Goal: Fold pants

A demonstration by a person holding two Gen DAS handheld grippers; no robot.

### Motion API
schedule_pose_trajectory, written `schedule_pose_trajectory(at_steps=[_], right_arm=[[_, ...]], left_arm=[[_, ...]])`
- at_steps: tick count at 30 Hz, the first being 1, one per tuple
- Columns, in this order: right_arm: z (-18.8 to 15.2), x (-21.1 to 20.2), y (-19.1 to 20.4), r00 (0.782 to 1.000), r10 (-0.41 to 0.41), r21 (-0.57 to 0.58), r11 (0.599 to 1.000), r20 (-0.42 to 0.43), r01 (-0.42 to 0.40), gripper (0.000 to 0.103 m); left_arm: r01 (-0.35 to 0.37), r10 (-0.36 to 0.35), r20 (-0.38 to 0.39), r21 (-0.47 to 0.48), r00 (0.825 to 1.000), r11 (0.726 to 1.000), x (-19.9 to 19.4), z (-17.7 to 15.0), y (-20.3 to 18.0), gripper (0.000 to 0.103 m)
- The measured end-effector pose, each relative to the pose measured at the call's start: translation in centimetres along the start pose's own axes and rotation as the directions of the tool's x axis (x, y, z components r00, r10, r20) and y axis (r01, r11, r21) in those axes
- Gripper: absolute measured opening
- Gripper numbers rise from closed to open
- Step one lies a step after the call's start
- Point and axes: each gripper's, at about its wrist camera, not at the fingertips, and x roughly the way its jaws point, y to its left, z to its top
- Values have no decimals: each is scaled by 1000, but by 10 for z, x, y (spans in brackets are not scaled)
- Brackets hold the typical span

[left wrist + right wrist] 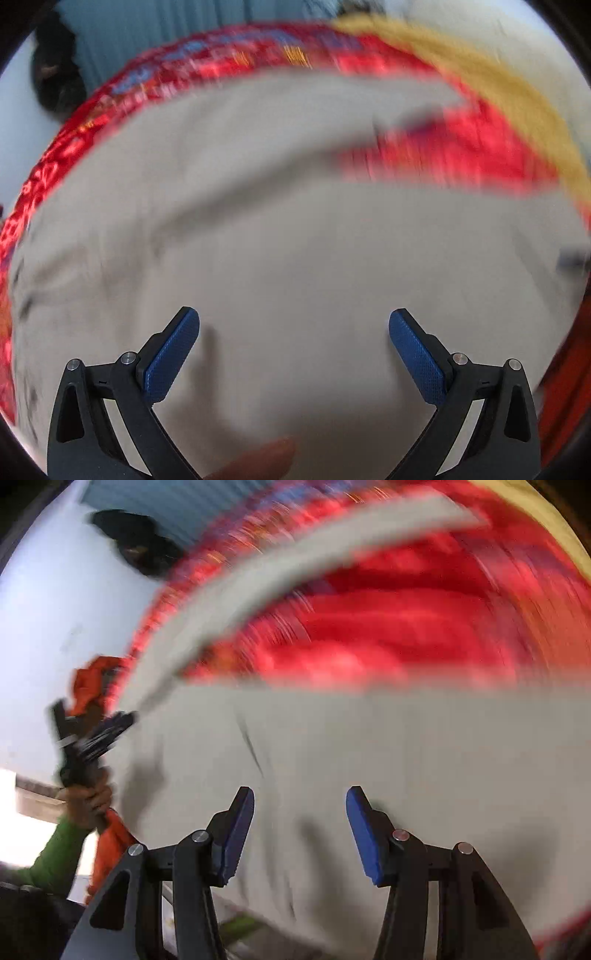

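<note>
Beige pants (258,221) lie spread over a red patterned cloth (461,147), filling most of the blurred left wrist view. My left gripper (293,321) is open and empty just above the fabric. In the right wrist view the pants (369,746) cover the lower half, with one leg (258,576) stretching up and away over the red cloth (406,627). My right gripper (300,797) is open and empty over the pants. The left gripper (96,734) shows at the left edge of that view, held in a hand at the pants' side.
A yellow band (498,92) borders the red cloth at the right. A dark object (136,542) sits against a pale wall and blue curtain (166,29) at the back. The person's green sleeve (55,853) is at lower left.
</note>
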Motion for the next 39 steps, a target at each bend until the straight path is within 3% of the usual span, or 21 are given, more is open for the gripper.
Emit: schedule_pose_trajectory(at_steps=[1, 3, 4, 6, 8, 9, 12, 15, 18, 21, 23, 28, 29, 33, 34, 35, 36, 37, 39], right_arm=[[-11, -8, -24, 999, -34, 50, 998, 31, 32, 47], [-16, -24, -65, 996, -58, 181, 982, 74, 44, 25], [-19, -32, -77, 992, -99, 229, 970, 83, 78, 13], [-19, -49, -84, 969, -228, 258, 946, 98, 196, 13], [-15, -58, -69, 944, -306, 215, 937, 122, 276, 29], [-13, -60, -53, 945, -293, 190, 946, 149, 263, 33], [-9, -47, 12, 968, -133, 73, 990, 214, 121, 35], [-9, -3, 99, 981, 47, -161, 987, 187, -17, 35], [-10, 45, 135, 993, 45, -268, 963, 105, -16, 35], [2, 67, 96, 987, -142, -233, 960, 75, 156, 32], [10, 48, 37, 982, -159, -102, 980, 98, 169, 29], [18, -2, -70, 927, -356, 81, 934, 115, 348, 1], [19, -10, -87, 923, -369, 130, 926, 112, 354, 0], [25, -37, -125, 856, -507, 248, 846, 101, 472, 0], [27, -45, -122, 848, -517, 273, 837, 115, 473, 11], [30, -49, -116, 842, -523, 280, 835, 133, 474, 28], [35, -49, -106, 842, -518, 276, 840, 151, 467, 40], [43, -48, -91, 852, -493, 257, 859, 179, 443, 58], [60, -39, -62, 875, -435, 208, 895, 214, 394, 62]], left_arm=[[-11, 11, -19, -15, 1000, 1000, 3, -19, 5, 103], [-8, 8, 2, -77, 1000, 997, -7, -41, 25, 102], [-45, 46, 4, -99, 999, 994, -18, -50, 37, 102], [-98, 100, 2, -136, 995, 986, -34, -58, 55, 103], [-121, 125, 13, -171, 992, 978, -47, -61, 65, 102], [-116, 125, 33, -190, 992, 975, -53, -60, 69, 102], [-92, 109, 63, -224, 992, 970, -53, -53, 75, 102], [-130, 135, 13, -205, 991, 970, -29, -60, 74, 103], [-160, 165, 13, -170, 986, 972, -27, -65, 75, 103], [-154, 158, 5, -184, 987, 971, -29, -70, 83, 103], [-151, 154, 3, -182, 988, 972, -28, -71, 86, 103], [-165, 166, -7, -166, 986, 972, -27, -72, 77, 103], [-162, 163, -10, -165, 987, 973, -27, -72, 78, 103], [-173, 169, -37, -186, 985, 967, -41, -62, 79, 102], [-157, 157, -17, -198, 987, 967, -50, -55, 78, 102], [-140, 148, 22, -205, 989, 969, -60, -41, 75, 102], [-132, 146, 56, -204, 988, 970, -66, -29, 73, 102], [-124, 147, 105, -199, 983, 972, -73, -11, 69, 102], [-106, 150, 214, -205, 965, 973, -80, 39, 62, 103]])
